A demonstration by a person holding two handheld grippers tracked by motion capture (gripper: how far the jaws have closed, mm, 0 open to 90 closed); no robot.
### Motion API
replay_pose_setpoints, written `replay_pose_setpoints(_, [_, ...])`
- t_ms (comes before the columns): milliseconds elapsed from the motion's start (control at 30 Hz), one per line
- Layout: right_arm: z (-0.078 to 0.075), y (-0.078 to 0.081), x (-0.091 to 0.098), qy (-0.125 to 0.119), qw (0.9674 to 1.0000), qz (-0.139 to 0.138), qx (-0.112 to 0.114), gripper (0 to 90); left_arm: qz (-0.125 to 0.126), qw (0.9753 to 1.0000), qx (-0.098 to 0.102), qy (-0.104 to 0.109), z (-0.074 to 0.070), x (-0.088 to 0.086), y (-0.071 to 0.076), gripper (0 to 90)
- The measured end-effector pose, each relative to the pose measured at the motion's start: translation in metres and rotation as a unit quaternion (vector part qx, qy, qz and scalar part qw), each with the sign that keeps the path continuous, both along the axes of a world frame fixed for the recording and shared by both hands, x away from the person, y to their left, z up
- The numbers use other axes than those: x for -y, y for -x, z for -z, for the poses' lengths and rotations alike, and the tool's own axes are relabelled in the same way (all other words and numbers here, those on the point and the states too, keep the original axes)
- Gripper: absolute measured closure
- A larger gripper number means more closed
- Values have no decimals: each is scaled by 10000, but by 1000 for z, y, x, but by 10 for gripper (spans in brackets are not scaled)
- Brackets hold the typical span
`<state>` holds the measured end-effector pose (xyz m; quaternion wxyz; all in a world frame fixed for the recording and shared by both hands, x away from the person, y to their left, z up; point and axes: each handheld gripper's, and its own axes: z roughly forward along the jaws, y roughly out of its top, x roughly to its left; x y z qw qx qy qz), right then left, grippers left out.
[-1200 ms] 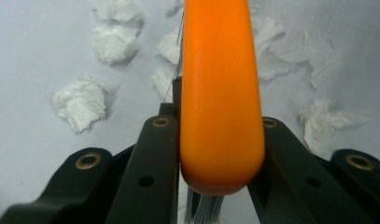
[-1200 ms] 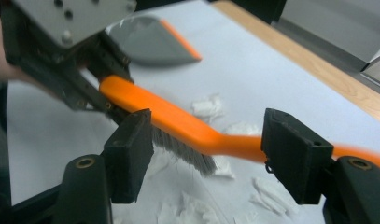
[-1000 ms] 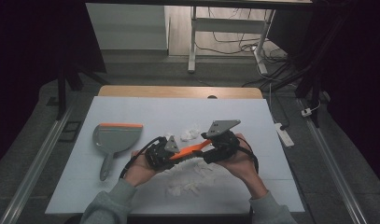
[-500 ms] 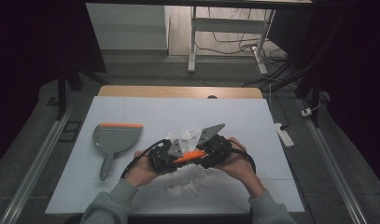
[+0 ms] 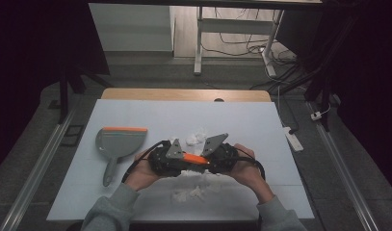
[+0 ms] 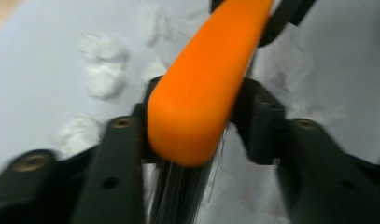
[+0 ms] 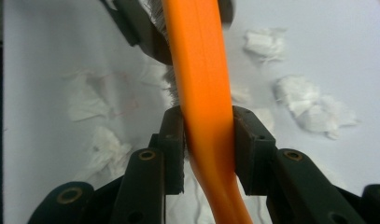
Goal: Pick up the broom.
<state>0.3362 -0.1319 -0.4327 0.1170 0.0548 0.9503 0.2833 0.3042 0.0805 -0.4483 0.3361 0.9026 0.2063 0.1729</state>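
High view: an orange brush (image 5: 196, 158) is seen stretched level between the left gripper (image 5: 170, 161) and the right gripper (image 5: 217, 158), just above the near middle of the table (image 5: 261, 125). The two grippers are pointed at each other, held by a hand on each side, with crumpled white paper scraps (image 5: 196, 138) scattered beneath and beyond them. A grey dustpan (image 5: 117, 144) with an orange edge is left lying well to the left.

In the left gripper view, the rounded head end of the brush (image 6: 206, 84) is found between the jaws, dark bristles hanging below it; a gap is visible on each side, so the jaws have just been opening and are released from it.

In the right gripper view, the slim handle (image 7: 204, 102) runs straight up between the jaws, and both pads are pressed against its sides. These jaws have just been closing and are now clenched on the handle.
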Motion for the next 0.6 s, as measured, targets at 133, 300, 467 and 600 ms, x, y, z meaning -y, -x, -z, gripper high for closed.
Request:
replay_pose_setpoints(133, [-5,-2,6,-309,9991,225,159,671,-472,9971,235,555,-10,-14,4,334])
replay_pose_setpoints(300, [-16,-7,20,-934,9944,470,146,672,-810,9934,187,785,-16,-37,6,282])
replay_pose_setpoints(467, [-20,-13,32,-1233,9900,685,69,672,-1118,9908,98,759,-9,-59,14,278])
replay_pose_setpoints(600, [-20,-21,41,-1356,9854,1030,8,673,-1412,9875,26,701,2,-79,24,278])
